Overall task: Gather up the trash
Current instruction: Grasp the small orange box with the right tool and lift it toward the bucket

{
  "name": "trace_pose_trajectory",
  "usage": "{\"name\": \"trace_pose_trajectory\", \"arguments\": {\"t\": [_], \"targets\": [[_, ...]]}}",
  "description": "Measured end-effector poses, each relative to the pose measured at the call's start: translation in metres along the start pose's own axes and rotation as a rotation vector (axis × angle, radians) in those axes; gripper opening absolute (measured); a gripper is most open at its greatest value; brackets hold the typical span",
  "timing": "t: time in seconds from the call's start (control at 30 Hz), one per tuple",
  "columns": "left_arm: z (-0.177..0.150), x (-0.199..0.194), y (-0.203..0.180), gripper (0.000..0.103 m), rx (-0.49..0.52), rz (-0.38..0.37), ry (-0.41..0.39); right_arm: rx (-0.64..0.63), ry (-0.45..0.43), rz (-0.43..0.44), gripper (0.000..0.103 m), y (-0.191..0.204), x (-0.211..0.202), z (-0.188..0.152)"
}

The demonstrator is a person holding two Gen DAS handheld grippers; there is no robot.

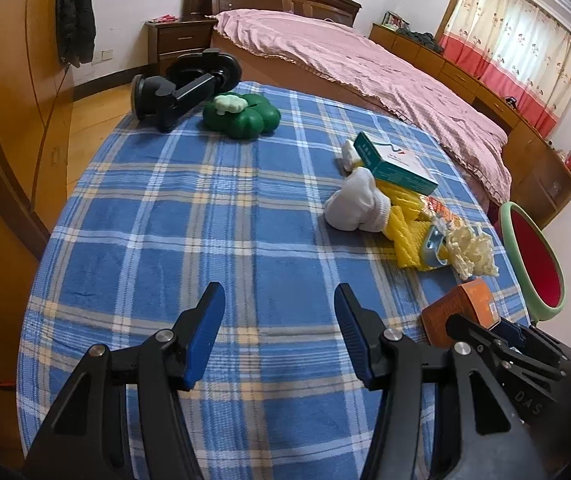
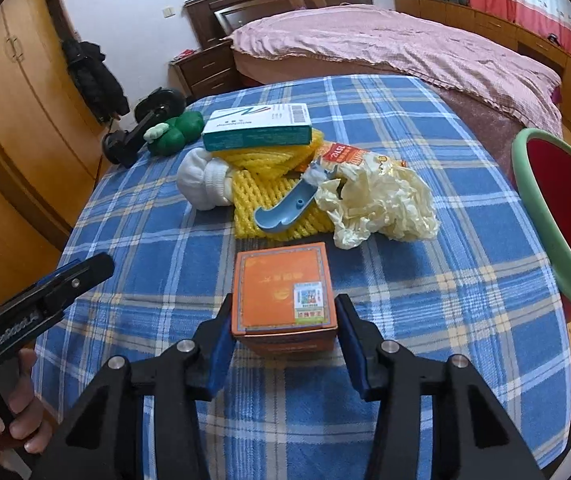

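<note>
**Right wrist view: orange box between the fingers**

Right wrist view shows the right gripper (image 2: 283,344) straddling the orange box (image 2: 283,290), which sits upright on the plaid cloth (image 2: 425,320), printed top up. Blue pads flank its sides; whether they press it I cannot tell. Beyond lie a blue scoop (image 2: 281,214) pointing far-right, crumpled wrap (image 2: 381,208), yellow netting (image 2: 245,196), a white sock (image 2: 201,184) and a teal box (image 2: 257,126), long axis left-right. A red bin (image 2: 565,208) stands right. The left gripper (image 1: 279,336) hangs wide apart over bare cloth.
</note>
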State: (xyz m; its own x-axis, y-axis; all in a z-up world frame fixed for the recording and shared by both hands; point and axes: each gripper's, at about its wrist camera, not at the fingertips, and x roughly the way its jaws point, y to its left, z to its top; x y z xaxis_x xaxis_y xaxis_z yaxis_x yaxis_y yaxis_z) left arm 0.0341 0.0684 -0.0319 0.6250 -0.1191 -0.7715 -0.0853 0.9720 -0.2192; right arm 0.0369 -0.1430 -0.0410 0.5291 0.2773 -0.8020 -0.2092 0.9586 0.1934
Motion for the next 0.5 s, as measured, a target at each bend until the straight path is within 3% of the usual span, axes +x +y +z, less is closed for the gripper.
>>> {"name": "trace_pose_trajectory", "arguments": {"t": [0.23, 0.5], "targets": [[0.003, -0.003, -0.025, 0.057, 0.044, -0.053, -0.006, 0.012, -0.094, 0.014, 0.05, -0.02, -0.036, 0.006], [0.009, -0.005, -0.079, 0.057, 0.166, -0.133, -0.029, 0.085, -0.267, -0.051, 0.05, -0.058, -0.097, 0.016]]}}
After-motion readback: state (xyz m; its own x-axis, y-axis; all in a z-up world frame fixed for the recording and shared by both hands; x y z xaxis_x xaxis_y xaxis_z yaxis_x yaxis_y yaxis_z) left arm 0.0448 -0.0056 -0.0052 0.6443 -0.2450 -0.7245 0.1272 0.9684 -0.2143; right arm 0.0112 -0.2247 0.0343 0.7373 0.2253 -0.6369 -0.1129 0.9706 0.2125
